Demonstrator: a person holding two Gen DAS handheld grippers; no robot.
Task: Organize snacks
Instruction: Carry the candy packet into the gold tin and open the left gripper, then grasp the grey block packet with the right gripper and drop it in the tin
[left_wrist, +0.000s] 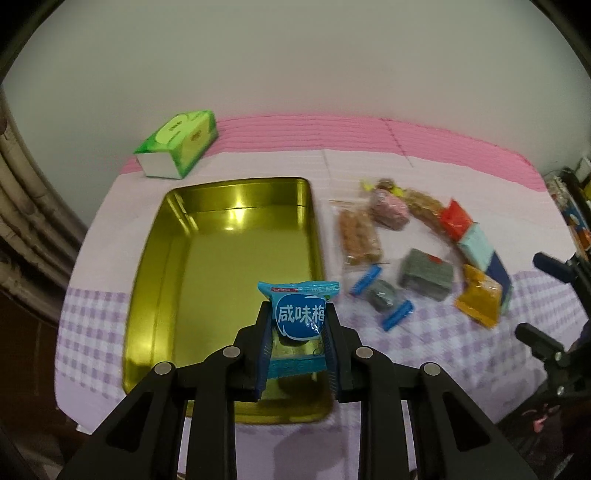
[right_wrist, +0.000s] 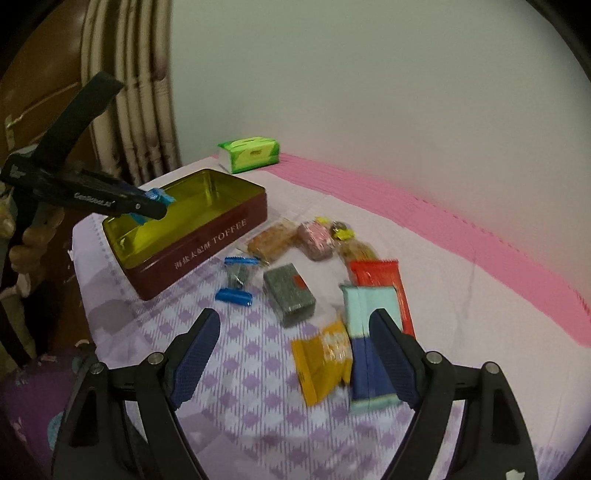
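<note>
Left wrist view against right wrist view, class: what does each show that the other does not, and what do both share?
Only the left wrist view shows the printed face of the blue snack packet clamped in the left tool. Only the right wrist view shows the tin's dark red TOFFEE side and the right tool's open fingers over the yellow packet. Both show the tin's gold inside, the green tissue pack and the snacks lying beside the tin.
</note>
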